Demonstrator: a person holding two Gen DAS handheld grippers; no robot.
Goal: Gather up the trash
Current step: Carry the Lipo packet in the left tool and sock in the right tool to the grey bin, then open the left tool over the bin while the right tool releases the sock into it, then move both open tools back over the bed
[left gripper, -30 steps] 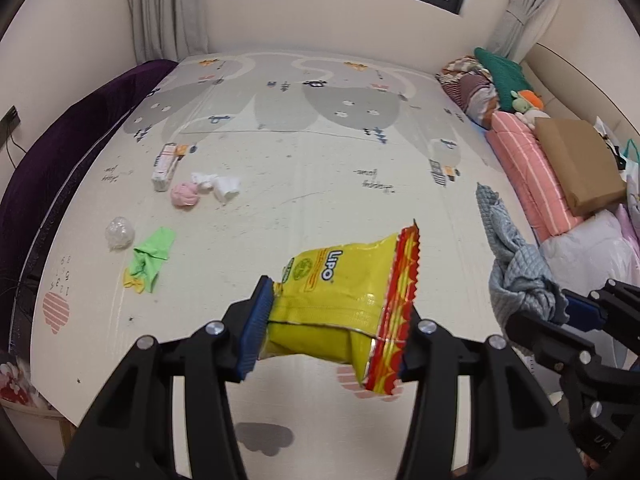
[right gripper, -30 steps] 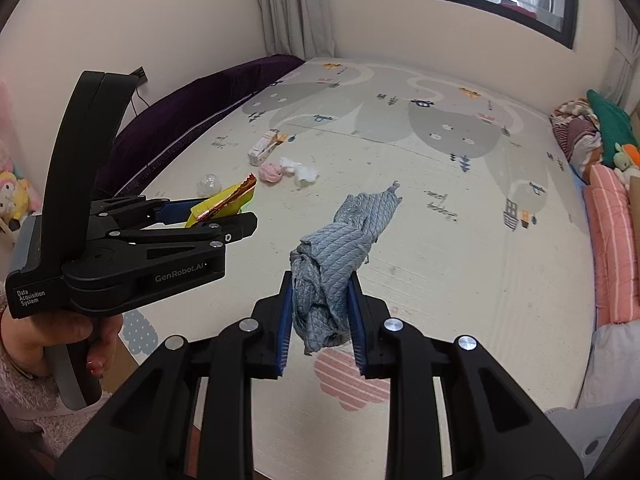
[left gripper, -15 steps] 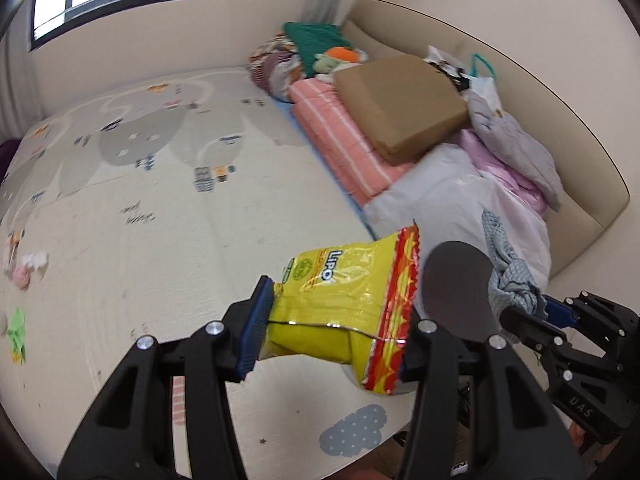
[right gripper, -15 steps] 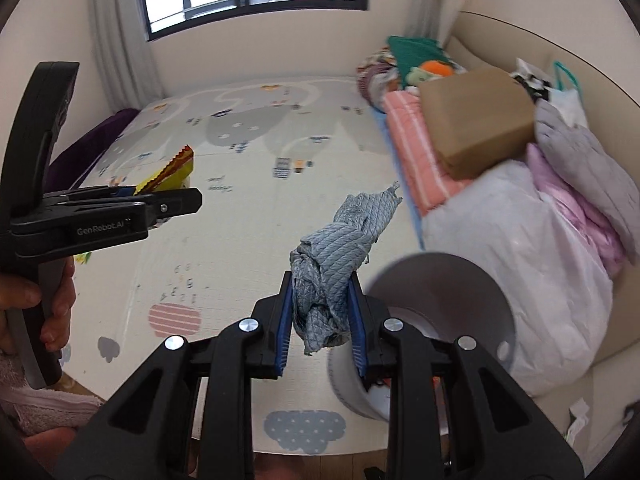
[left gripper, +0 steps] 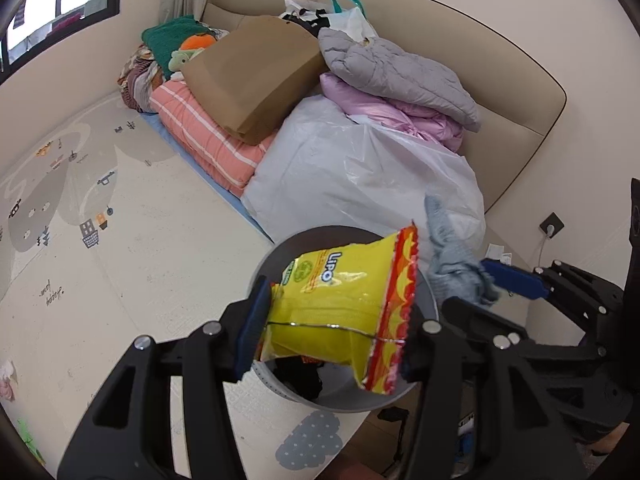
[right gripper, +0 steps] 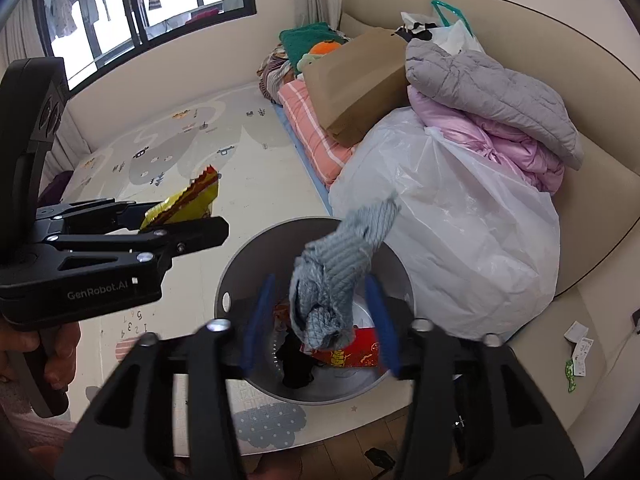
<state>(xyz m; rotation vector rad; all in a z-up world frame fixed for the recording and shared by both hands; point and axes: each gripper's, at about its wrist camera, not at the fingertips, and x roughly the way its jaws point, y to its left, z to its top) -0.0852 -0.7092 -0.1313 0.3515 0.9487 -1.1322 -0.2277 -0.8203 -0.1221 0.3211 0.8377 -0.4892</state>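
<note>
Both tongs hang over the round grey bin [right gripper: 224, 280] standing on the play mat [left gripper: 120, 240]. The right tongs [right gripper: 320, 320] have just been opening: their blue pads stand clear of the grey knitted rag [right gripper: 336, 276], which is loose between them above the bin. The left tongs [left gripper: 332, 320] have also just been widening, yet the yellow Lipo snack bag [left gripper: 340, 300] still spans pad to pad above the bin's mouth

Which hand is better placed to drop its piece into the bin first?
Right gripper. Its jaws have just been opening and stand clear of the cloth, which hangs over the bin's middle. The left gripper's jaws have been opening too, but the bag spans them.
</note>
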